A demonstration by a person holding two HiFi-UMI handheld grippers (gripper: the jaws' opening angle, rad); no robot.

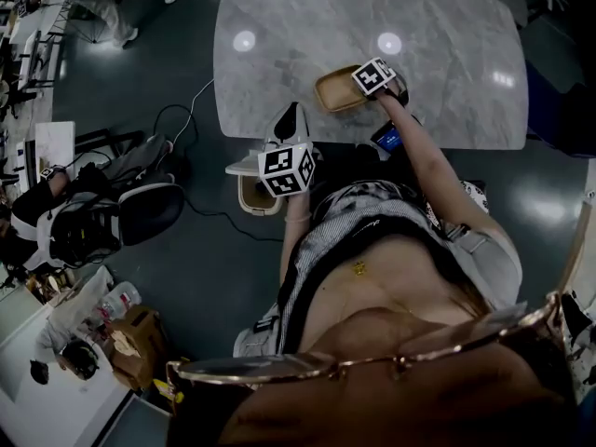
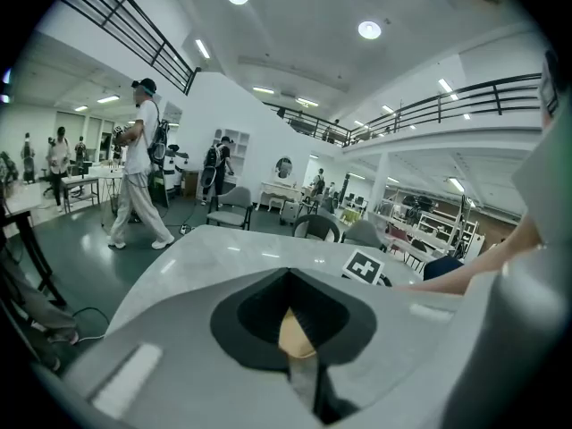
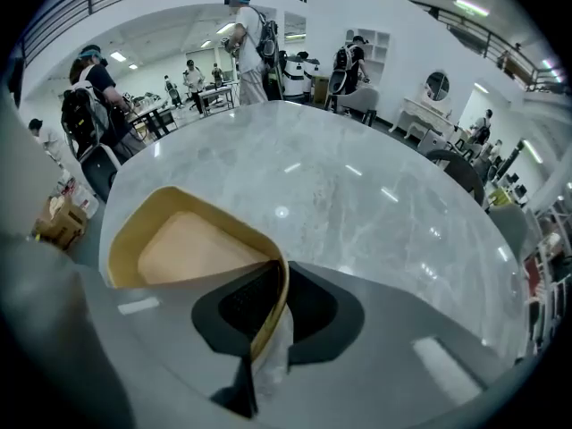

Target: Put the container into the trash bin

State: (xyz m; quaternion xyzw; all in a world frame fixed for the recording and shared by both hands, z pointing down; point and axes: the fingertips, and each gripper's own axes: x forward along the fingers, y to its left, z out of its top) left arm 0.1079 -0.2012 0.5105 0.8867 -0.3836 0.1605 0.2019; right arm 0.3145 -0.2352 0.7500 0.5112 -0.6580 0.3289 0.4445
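A tan shallow container [image 1: 333,91] lies on the marble table [image 1: 307,26] near its front edge. My right gripper [image 1: 361,93] is shut on its near rim. In the right gripper view the container [image 3: 183,248] sits left of the jaws, its rim pinched in my right gripper [image 3: 266,329]. A beige trash bin [image 1: 253,198] stands on the floor just off the table's front left. My left gripper [image 1: 291,119] hangs over the bin and points at the table. In the left gripper view, my left gripper [image 2: 299,356] is shut on a thin pale edge, seemingly the bin's white lid [image 1: 244,167].
A black office chair [image 1: 140,208] and a cable [image 1: 182,119] are on the floor left of the bin. Boxes and clutter [image 1: 130,333] lie at lower left. A person [image 2: 140,164] walks beyond the table's far side, and more people and desks stand further back.
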